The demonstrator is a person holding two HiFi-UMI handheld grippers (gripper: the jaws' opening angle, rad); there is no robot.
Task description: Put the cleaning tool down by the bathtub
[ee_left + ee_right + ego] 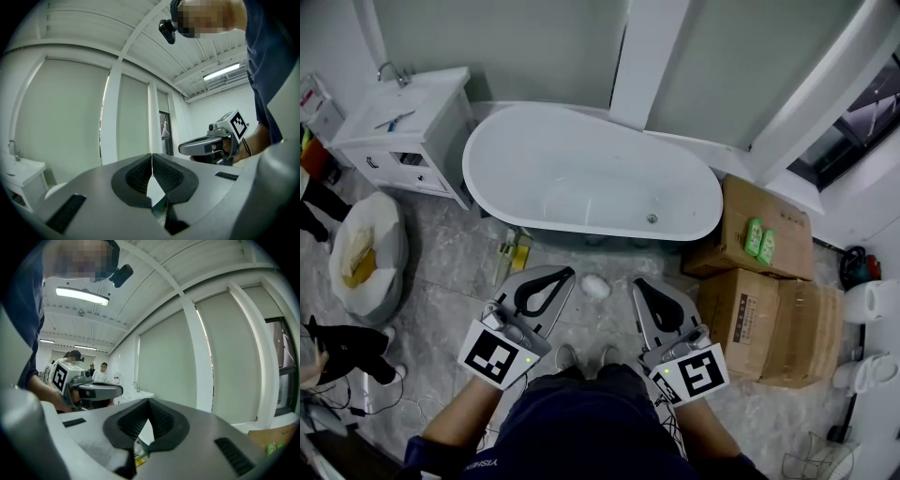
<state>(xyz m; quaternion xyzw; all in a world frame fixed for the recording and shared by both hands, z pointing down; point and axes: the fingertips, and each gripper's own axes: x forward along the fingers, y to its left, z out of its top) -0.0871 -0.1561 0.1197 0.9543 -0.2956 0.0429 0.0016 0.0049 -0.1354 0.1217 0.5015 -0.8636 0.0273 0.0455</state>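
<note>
The white bathtub stands against the far wall in the head view. On the floor at its front left lies a yellow and green cleaning tool. A small white lump sits on the tiles between my two grippers. My left gripper is held low in front of me, shut with nothing between its pads. My right gripper hangs beside it, also shut and empty, its tips touching. Both point up at the wall and ceiling in their own views.
A white vanity with a sink stands left of the tub. A white sack lies on the floor near it. Cardboard boxes with green bottles fill the right side. A person's legs show at the left edge.
</note>
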